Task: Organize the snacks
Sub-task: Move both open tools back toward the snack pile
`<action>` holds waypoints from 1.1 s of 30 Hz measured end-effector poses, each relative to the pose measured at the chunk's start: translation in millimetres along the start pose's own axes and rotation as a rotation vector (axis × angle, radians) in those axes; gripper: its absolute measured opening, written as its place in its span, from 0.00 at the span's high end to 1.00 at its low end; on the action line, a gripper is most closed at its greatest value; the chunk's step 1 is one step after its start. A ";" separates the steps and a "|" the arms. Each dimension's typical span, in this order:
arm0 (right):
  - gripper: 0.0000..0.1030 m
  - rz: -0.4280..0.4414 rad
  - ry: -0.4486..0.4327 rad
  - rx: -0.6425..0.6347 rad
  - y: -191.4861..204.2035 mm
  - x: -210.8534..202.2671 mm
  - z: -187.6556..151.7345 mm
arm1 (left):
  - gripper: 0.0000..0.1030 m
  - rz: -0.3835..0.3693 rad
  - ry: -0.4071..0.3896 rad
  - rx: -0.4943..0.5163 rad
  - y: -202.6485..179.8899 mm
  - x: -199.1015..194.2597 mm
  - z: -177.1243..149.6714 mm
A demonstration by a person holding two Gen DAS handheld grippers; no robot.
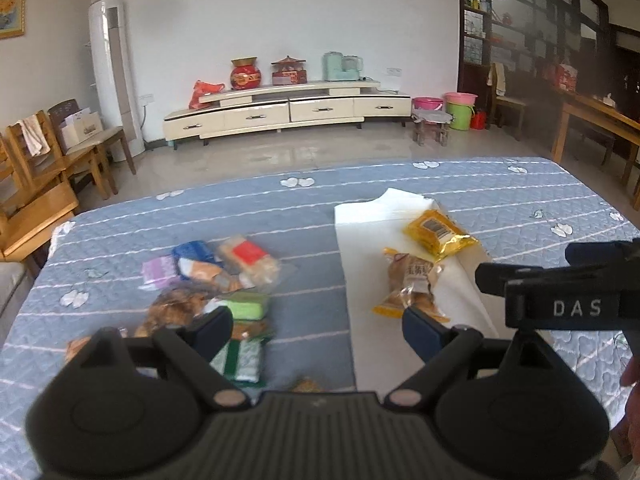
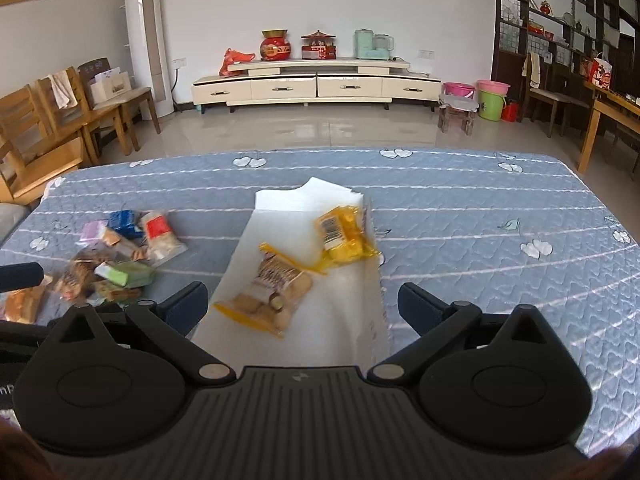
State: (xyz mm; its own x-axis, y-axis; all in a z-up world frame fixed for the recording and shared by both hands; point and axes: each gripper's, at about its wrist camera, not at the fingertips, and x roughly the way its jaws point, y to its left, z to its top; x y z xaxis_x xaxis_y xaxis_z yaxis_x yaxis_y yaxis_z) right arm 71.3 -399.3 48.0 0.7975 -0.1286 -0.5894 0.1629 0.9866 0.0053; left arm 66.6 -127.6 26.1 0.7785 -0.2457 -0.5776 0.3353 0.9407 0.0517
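Right wrist view: both tongs gape empty above a blue quilted table (image 2: pixel 460 208) in a tiled room.

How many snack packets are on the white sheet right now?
2. The yellow packet lies at the sheet's far right side; the clear packet with yellow ends lies nearer, beside it. The white sheet looks otherwise bare.

Quilted matt cloth table cover (image 2: pixel 460 216), matt white paper sheet (image 2: pixel 280 220), glossy plastic snack packs (image 2: pixel 344 236), shiny floor tiles (image 2: pixel 320 128).
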 end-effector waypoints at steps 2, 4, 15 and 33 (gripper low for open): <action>0.00 0.009 -0.002 0.013 4.6 -2.9 -3.4 | 0.11 0.010 -0.006 0.003 4.2 -4.4 -2.9; 0.00 0.017 -0.002 0.018 11.7 -9.0 -8.2 | 0.11 0.015 -0.009 0.001 10.3 -9.7 -6.8; 0.00 0.064 -0.008 -0.027 43.1 -10.7 -12.2 | 0.11 0.060 -0.014 -0.051 48.1 -28.1 -25.3; 0.00 0.149 0.014 -0.062 66.6 4.5 -21.1 | 0.11 0.105 0.005 -0.098 87.5 -28.3 -49.5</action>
State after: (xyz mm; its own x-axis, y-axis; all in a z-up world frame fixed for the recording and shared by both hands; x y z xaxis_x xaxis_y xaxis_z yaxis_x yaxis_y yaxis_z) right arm 73.4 -332.1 28.6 0.8020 0.0202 -0.5970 0.0073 0.9990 0.0437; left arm 47.5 -26.7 6.7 0.8040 -0.1441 -0.5769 0.1985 0.9796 0.0320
